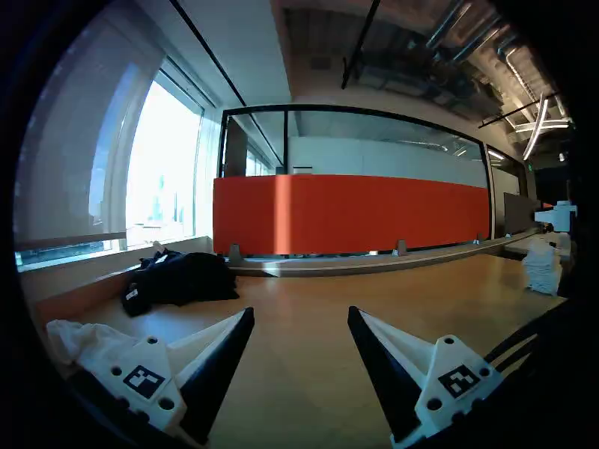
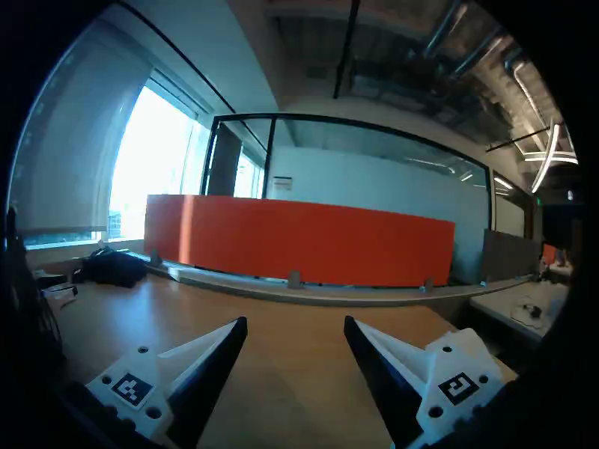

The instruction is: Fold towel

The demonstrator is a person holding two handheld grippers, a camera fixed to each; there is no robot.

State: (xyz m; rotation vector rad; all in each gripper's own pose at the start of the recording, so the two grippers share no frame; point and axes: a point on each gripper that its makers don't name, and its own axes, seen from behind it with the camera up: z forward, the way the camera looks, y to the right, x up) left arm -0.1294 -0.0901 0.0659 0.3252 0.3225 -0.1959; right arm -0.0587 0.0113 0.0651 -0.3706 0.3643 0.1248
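White towel, unfolded, at the lower left of the left gripper view.
The white towel [image 1: 78, 338] lies crumpled in a loose heap on the wooden tabletop [image 1: 314, 314]; a stack of folded white cloths [image 1: 543, 271] sits at the far right edge.

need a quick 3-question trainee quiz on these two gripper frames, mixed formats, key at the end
1. True or false: the left gripper and the right gripper both stand open with nothing between their fingers.
2. Fill in: the partition behind the table is coloured ____.
3. In the left gripper view, the crumpled white cloth lies: A) on the table at the picture's lower left, behind one finger; B) clamped between the fingers; C) draped over the partition.
Key: 1 true; 2 orange; 3 A.
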